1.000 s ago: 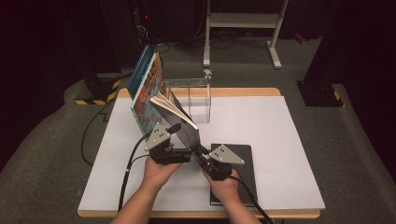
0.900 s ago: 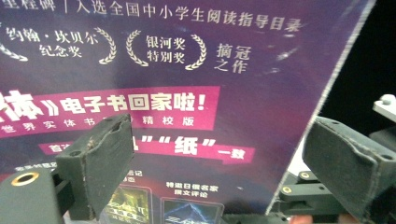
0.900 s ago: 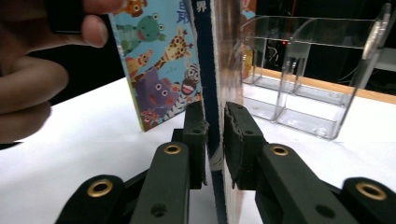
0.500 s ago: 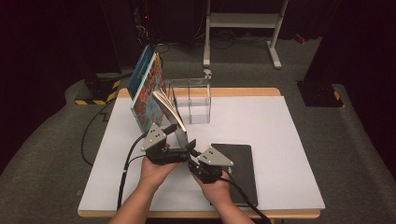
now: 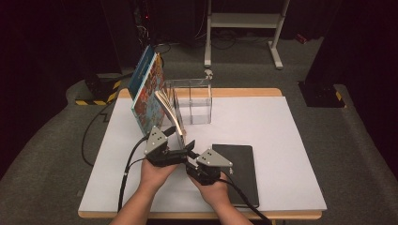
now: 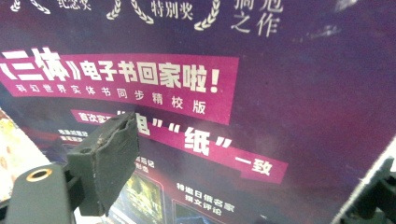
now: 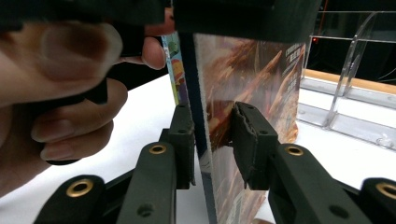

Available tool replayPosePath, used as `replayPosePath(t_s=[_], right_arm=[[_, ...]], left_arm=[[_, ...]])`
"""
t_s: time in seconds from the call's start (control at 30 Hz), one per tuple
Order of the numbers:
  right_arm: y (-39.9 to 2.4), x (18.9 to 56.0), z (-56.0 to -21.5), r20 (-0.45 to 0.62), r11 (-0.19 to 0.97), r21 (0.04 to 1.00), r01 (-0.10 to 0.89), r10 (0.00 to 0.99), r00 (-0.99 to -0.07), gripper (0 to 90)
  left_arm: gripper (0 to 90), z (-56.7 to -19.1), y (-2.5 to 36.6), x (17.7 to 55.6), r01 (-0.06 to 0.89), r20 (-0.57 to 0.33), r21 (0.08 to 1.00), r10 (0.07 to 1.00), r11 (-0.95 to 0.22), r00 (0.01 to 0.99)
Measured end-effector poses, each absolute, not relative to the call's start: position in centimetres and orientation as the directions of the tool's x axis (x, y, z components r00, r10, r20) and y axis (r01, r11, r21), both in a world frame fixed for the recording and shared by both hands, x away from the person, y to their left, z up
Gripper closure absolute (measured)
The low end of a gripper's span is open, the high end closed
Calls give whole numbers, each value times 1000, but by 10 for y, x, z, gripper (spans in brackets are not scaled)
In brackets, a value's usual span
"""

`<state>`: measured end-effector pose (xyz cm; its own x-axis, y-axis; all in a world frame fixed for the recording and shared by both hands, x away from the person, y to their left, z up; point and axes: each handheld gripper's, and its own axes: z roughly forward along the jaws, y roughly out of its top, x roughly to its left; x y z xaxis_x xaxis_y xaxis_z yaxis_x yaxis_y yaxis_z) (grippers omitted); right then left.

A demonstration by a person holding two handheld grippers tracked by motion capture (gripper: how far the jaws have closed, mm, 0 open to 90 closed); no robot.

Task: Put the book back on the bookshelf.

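My left gripper (image 5: 182,136) holds a paperback book (image 5: 167,106) tilted on its lower edge, just in front of the clear stand. In the left gripper view the book's purple cover (image 6: 280,93) with white print sits between that gripper's (image 6: 247,149) jaws. Seen from the right gripper view, the left gripper (image 7: 243,18) clamps the book (image 7: 252,74) from above. My right gripper (image 7: 212,112) straddles the book's lower edge. Its jaws have just been opening, and the pads stand a little off the covers. In the high view it (image 5: 190,161) lies close beside the left one.
Two larger picture books (image 5: 148,93) lean upright at the left of a clear acrylic stand (image 5: 193,101). A black notebook (image 5: 237,176) lies flat near the front of the white table (image 5: 291,140). The person's hand (image 7: 56,70) is at the left of the right gripper view.
The right gripper has slid left across the table, off the black notebook, up beside the left gripper. The held book has shifted slightly left and stands a bit steeper.
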<state>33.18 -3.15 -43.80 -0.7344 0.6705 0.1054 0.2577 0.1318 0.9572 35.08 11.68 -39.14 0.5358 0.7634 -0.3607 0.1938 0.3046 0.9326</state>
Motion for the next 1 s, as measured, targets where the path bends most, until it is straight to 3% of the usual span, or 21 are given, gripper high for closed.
replayPosePath(t_s=[0.13,0.43,0.77,1.0], right_arm=[[-32,332,-438,113,128,956,262,665,-738,673],[-45,323,-442,107,171,943,284,654,-749,538],[-107,313,-435,50,185,946,265,725,-687,482],[-162,322,-440,88,120,946,301,800,-594,486]], left_arm=[[134,-393,113,350,175,-336,942,787,286,517],[164,-396,115,350,172,-332,943,799,284,501],[219,-396,118,348,163,-318,948,807,273,497],[308,-395,115,344,149,-288,958,822,246,492]])
